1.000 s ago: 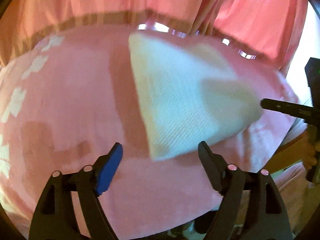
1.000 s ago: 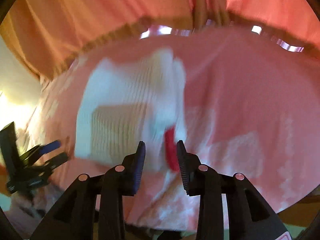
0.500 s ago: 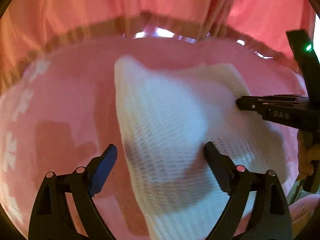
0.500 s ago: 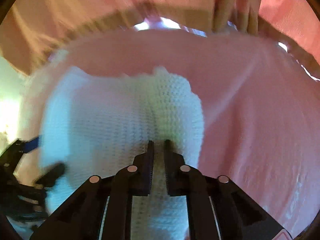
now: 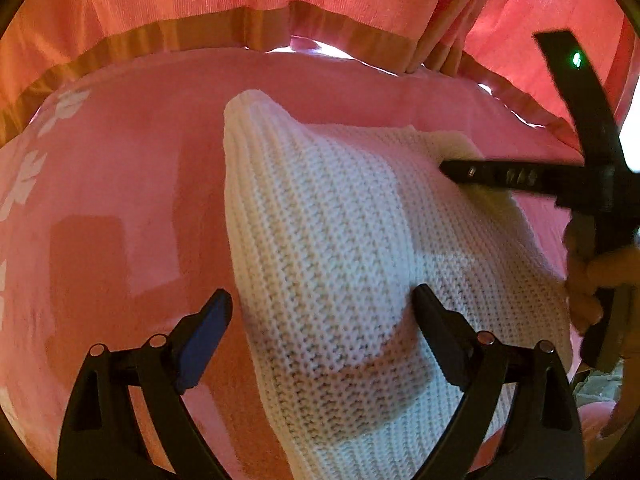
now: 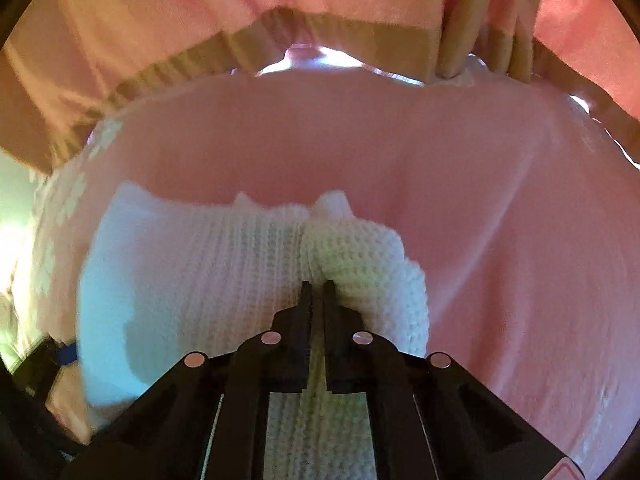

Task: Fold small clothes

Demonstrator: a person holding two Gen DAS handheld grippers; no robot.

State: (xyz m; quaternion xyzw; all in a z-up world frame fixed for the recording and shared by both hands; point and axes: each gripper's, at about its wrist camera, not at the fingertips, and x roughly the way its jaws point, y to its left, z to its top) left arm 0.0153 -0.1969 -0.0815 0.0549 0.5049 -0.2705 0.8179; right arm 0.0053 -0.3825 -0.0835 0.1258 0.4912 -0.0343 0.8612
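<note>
Both grippers moved in over white knit garment; garment now fills centre to 5 o'clock on pink blanket. Right gripper jaws just closed, pinching knit fold. Left gripper spread wide, straddling garment's near edge, gripping nothing. Knit looks soft, light, floppy, stretchy; best taken at ribbed edge, 9 o'clock side.

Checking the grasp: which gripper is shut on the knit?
The right gripper: jaws pinched on a fold of the white knit. The left gripper stands wide open over it.
</note>
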